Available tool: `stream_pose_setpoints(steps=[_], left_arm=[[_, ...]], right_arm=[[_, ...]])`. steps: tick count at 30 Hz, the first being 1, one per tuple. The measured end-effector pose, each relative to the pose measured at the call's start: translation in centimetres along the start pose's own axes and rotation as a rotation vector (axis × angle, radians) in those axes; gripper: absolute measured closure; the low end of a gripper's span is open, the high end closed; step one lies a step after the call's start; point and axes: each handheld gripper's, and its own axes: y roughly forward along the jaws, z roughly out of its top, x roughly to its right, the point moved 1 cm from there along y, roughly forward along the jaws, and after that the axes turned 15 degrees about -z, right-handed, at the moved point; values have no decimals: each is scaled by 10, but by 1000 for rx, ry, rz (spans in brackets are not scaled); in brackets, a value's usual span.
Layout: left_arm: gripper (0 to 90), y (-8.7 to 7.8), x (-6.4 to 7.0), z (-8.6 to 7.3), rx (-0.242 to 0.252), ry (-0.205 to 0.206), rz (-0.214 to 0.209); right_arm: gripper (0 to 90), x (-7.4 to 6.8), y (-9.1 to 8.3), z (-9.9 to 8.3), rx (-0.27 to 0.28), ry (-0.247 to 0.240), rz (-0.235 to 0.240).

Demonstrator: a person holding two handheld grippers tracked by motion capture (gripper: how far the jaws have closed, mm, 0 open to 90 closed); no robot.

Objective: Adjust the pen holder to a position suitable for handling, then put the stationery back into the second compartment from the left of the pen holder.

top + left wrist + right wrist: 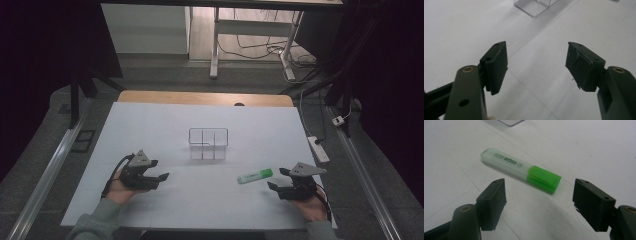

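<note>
A green highlighter (255,175) lies flat on the white table sheet, its bright green cap toward the right. My right gripper (278,179) rests just right of it, open, with nothing between the jaws. In the right gripper view the highlighter (520,169) lies a short way beyond the open gripper (539,195). My left gripper (158,170) rests at the left of the sheet, also open and empty (536,63). A clear plastic divided box (208,138) stands near the middle of the sheet; one corner of the clear box (535,6) peeks in at the top of the left gripper view.
The white sheet (150,125) covers a wooden table (200,97). A power strip (318,149) lies on the floor off the right edge. Metal rails run along both sides, and a white desk frame (250,30) stands farther back.
</note>
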Motion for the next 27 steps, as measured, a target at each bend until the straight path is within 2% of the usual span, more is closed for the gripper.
stream_pose_setpoints(steps=[6, 20, 27], left_arm=[[321, -4, 1, -9, 0, -6, 20], [305, -4, -3, -12, -14, -8, 24], [298, -2, -2, -12, -32, 1, 21]], right_arm=[[271, -1, -1, 1, -2, -3, 8], [267, -2, -3, 6, 3, 5, 33], [260, 0, -5, 18, -17, -40, 42]])
